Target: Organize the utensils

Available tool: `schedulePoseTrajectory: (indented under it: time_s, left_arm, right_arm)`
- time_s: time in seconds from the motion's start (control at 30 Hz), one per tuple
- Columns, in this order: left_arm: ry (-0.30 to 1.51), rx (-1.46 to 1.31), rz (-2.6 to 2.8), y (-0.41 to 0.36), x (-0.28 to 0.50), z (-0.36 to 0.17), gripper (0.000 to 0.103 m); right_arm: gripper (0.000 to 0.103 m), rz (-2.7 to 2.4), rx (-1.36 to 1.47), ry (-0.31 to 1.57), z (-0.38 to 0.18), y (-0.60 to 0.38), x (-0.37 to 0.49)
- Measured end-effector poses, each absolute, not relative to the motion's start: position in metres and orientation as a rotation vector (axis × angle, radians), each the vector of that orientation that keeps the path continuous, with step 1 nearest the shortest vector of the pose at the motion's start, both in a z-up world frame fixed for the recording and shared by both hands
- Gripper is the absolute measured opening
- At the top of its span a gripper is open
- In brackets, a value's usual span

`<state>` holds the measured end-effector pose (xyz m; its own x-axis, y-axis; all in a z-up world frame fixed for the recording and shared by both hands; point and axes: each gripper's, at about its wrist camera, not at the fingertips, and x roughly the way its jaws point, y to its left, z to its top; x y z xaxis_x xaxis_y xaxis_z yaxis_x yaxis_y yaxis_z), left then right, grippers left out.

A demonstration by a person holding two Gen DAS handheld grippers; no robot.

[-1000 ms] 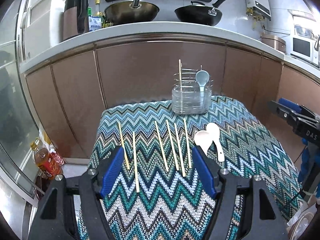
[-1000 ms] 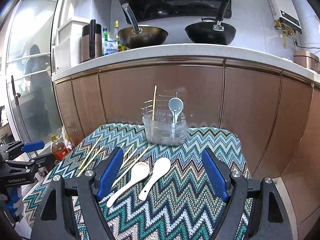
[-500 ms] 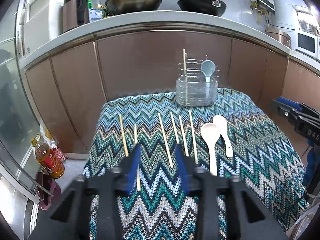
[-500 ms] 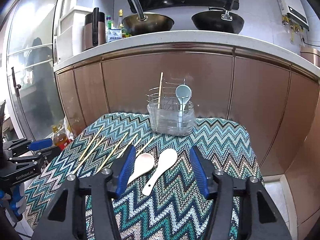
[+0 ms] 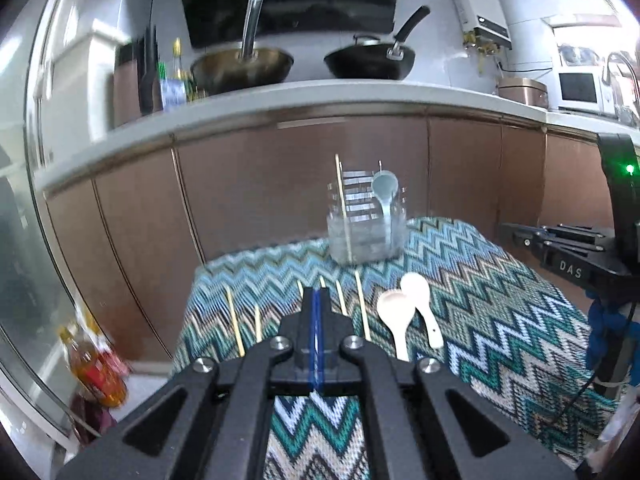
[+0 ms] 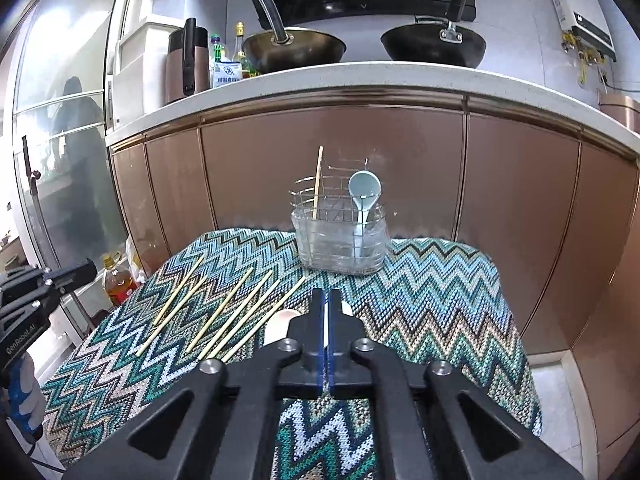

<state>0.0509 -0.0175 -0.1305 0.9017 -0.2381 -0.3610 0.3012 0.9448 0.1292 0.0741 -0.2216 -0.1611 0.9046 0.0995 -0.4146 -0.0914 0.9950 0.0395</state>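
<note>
A clear utensil holder point(image 5: 366, 236) point(image 6: 339, 240) stands at the far edge of the zigzag tablecloth point(image 5: 492, 320) point(image 6: 432, 304). It holds one chopstick point(image 6: 317, 184) and a pale blue spoon point(image 6: 364, 196). Several bamboo chopsticks point(image 5: 234, 326) point(image 6: 224, 308) lie loose on the cloth. Two white spoons point(image 5: 394, 320) lie to their right, mostly hidden behind my right gripper in the right wrist view. My left gripper point(image 5: 317, 300) is shut and empty above the chopsticks. My right gripper point(image 6: 327, 304) is shut and empty above the spoons.
Brown cabinets and a white counter point(image 6: 360, 76) with two woks point(image 6: 434, 46) stand behind the table. An oil bottle point(image 5: 94, 372) point(image 6: 116, 280) stands on the floor at the left. Each gripper shows at the other view's edge.
Both grippers have gone from wide open to fully shut, holding nothing. Both views have lifted slightly. The utensils have not moved.
</note>
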Motion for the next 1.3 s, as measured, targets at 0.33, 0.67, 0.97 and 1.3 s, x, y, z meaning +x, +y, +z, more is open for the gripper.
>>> schedulePoseTrajectory:
  time_s: [0.33, 0.67, 0.97, 1.3]
  left_arm:
    - [0.200, 0.289, -0.213, -0.034, 0.038, -0.127, 0.000]
    - [0.174, 0.267, -0.187, -0.026, 0.037, -0.124, 0.000]
    - [0.237, 0.204, -0.191, -0.018, 0.048, -0.123, 0.000]
    - [0.259, 0.184, -0.226, -0.016, 0.047, -0.120, 0.008]
  right_arm:
    - [0.000, 0.109, 0.010, 0.412, -0.155, -0.220, 0.077]
    - [0.000, 0.173, -0.043, 0.354, -0.142, -0.198, 0.070]
    - [0.000, 0.209, -0.086, 0.279, -0.125, -0.182, 0.056]
    - [0.030, 0.207, -0.075, 0.253, -0.121, -0.186, 0.050]
